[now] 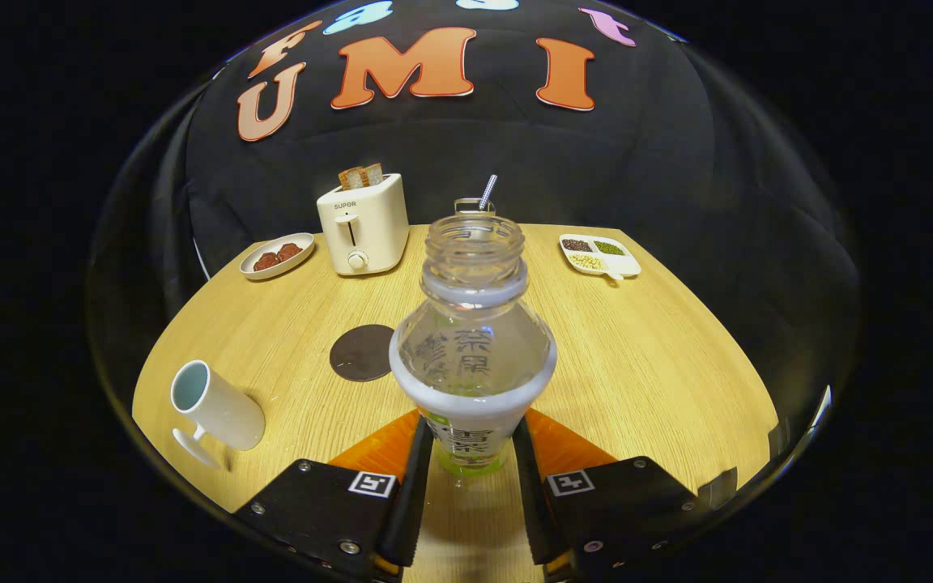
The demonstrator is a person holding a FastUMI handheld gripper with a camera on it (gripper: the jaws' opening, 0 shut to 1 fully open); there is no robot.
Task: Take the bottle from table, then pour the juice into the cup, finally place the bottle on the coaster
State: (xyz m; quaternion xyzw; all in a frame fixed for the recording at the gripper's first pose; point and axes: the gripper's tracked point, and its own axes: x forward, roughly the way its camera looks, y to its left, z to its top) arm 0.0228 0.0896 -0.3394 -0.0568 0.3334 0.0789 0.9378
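- The gripper [473,453] holds a clear plastic bottle [473,340] with no cap. Both fingers press on its lower part, one on each side.
- The bottle stands upright in the middle of the picture, over the round wooden table [661,364].
- A dark round coaster [359,353] lies on the table just left of the bottle.
- A white cup [215,411] stands at the lower left, near the table edge.
- A cream toaster [361,223] with toast sits at the upper left, beside a small plate of brown food [277,256].
- A white tray of beans [598,254] sits at the upper right.
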